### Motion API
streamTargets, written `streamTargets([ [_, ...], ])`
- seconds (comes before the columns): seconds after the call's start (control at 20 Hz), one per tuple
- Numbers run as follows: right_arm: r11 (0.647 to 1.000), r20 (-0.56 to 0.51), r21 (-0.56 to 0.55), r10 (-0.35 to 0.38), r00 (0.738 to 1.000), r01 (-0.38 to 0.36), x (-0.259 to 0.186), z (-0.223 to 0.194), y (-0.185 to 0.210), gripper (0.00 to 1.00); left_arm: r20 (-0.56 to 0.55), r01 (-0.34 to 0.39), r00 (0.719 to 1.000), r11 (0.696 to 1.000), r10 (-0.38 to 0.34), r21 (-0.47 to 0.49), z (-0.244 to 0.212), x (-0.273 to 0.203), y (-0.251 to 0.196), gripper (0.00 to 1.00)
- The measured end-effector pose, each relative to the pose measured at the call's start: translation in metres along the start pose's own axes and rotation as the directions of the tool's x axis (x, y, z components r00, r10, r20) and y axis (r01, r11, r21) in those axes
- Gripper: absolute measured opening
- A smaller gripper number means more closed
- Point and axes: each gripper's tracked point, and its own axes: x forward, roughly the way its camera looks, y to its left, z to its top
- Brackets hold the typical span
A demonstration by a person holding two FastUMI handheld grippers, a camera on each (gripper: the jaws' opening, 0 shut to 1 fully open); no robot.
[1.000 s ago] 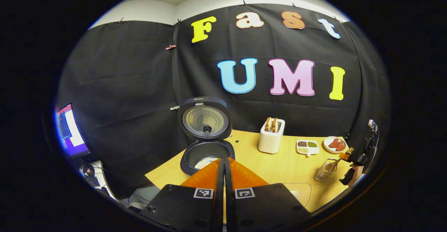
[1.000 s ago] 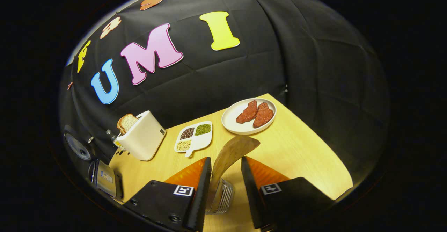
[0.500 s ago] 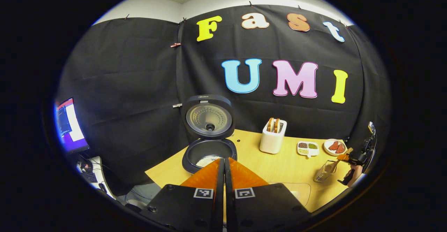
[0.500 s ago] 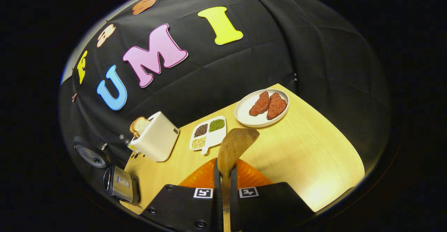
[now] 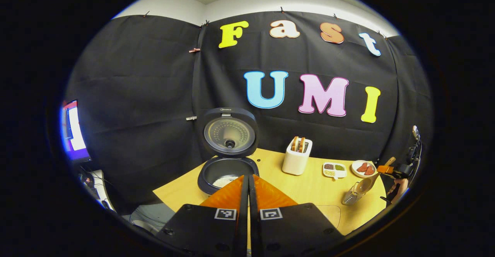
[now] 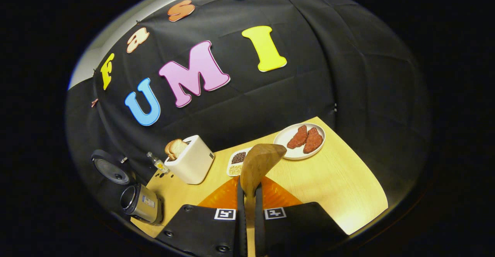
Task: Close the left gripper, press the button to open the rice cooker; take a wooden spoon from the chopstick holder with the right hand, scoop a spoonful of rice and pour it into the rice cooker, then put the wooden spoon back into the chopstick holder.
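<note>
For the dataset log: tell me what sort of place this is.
Probably a mock kitchen set up in a recording booth, not a real home. A wooden table holds an open rice cooker, a toaster with bread and a plate of meat, all backed by black cloth pinned up as walls.

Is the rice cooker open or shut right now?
Open. The rice cooker has its lid standing upright, and white rice shows inside the pot.

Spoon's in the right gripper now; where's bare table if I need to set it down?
Bare wood lies in front of the plate of meat, toward the table's near edge. Also open between the rice cooker and toaster. It's crowded along the back wall: toaster, sectioned dish, plate.
</note>
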Motion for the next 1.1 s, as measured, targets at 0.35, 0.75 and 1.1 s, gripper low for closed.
streamTargets([
  [0.35,0.991,-0.058,-0.065,0.111,0.992,-0.115,-0.079,-0.029,0.116,0.12,0.025,0.121,0.993,0.991,-0.12,-0.056,-0.003,0.021,0.028,0.1],
  [0.75,0.972,-0.253,-0.191,0.087,0.964,-0.138,-0.104,-0.159,0.19,0.12,0.014,0.255,0.967,0.962,-0.254,-0.099,-0.024,0.046,0.069,0.14],
  [1.1,0.935,-0.331,-0.353,-0.077,0.941,-0.047,-0.074,-0.227,0.174,0.12,0.003,0.257,0.966,0.952,-0.26,-0.166,-0.043,0.044,0.117,0.39],
])
